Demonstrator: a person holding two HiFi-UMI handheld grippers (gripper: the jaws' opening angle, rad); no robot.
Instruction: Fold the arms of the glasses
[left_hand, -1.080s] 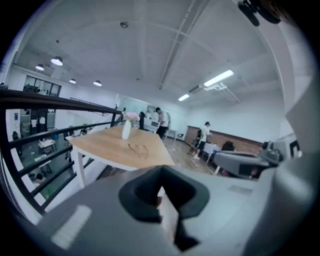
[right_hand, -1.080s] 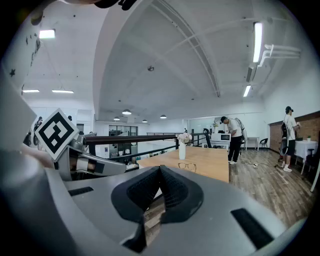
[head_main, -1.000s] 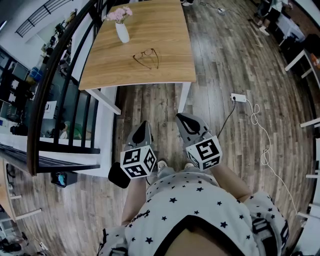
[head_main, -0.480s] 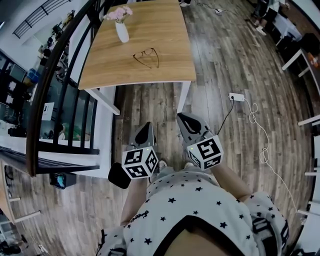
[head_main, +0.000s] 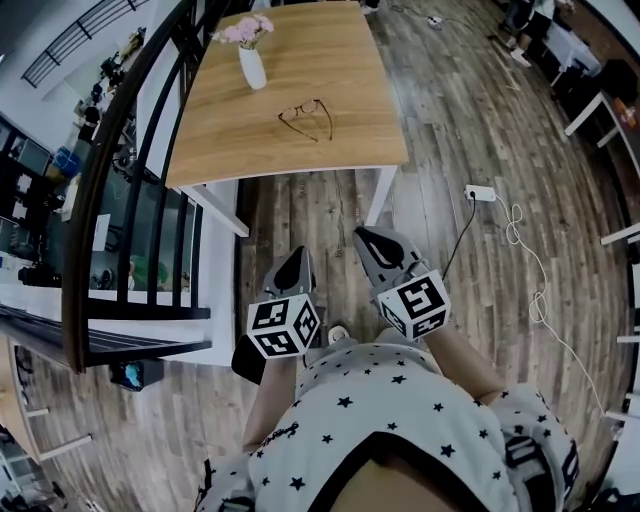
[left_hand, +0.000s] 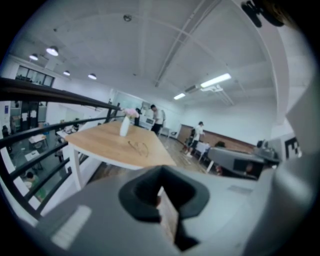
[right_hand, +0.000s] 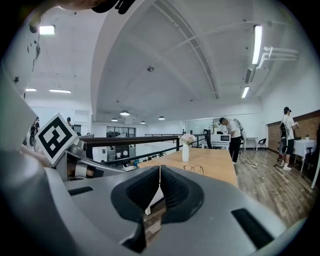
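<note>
Glasses, place: the glasses (head_main: 306, 118) lie flat on the desk (head_main: 340, 60) in the upper middle of the head view, below and right of the vase (head_main: 252, 66). They sit near the desk's front edge and well apart from both claws.
Left claw (head_main: 297, 254): low in the frame over the floor; jaws pressed together, nothing between them.
Right claw (head_main: 363, 237): just beside the left one; jaws together as well, empty.
Glasses, heading: I read both arms as open. The lens front lies toward the top of the frame and the arm tips trail down toward the near desk edge.
Long axis: the front bar runs left to right across the frame, slightly tilted, and the arms lie roughly square to it.
Stage: I judge nothing is folded yet.
Risk, closed jaws: if I arrive with the claws together, I will shove the frame instead of pinching it.
Risk, sliding: the frame is light on smooth wood, so a one-sided push on an arm may spin it or skid it off the near edge.
Risk, hinge: forcing an arm off its hinge line could bend it.
Risk, vase: a wide left sweep could tip it.
</note>
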